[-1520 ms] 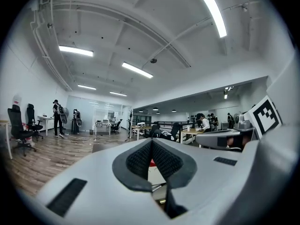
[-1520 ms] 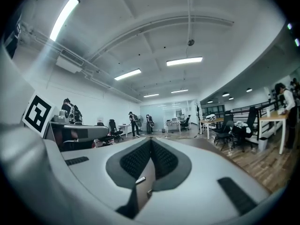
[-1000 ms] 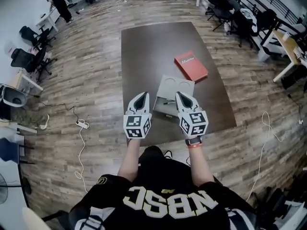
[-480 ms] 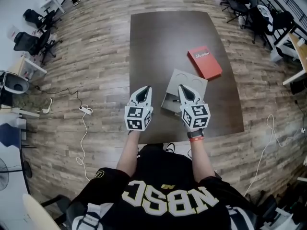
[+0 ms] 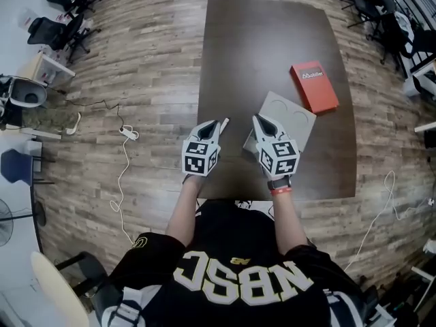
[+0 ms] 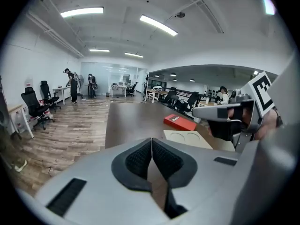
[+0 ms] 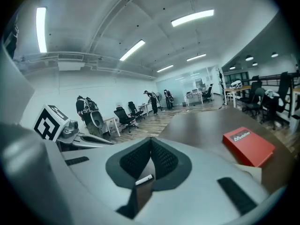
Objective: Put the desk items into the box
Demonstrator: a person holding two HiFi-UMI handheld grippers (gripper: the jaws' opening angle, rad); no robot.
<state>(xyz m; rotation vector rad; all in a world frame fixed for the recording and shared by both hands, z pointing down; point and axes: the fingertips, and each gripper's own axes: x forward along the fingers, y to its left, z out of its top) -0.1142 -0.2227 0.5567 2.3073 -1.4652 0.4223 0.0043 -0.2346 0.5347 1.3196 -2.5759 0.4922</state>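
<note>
Left: the left hand-held gripper (image 5: 222, 122) hangs over the near edge of the dark brown rectangular worktop (image 5: 259, 46); jaws pressed together, nothing between them
Right: the right hand-held gripper (image 5: 258, 118) has its jaws closed too, empty; above the grey cardboard box (image 5: 294, 112)
Box: front right of the worktop; flap with two round marks folded back
Red item: flat red rectangular case (image 5: 315, 86) with white lettering; on the worktop just beyond the box, outside it
White item: small white stick (image 7: 143, 178) shows below the right jaws

A dark brown table (image 5: 272, 39) — on it a red book (image 5: 315, 86) and, just beside it, a flat grey box (image 5: 294, 112).
</note>
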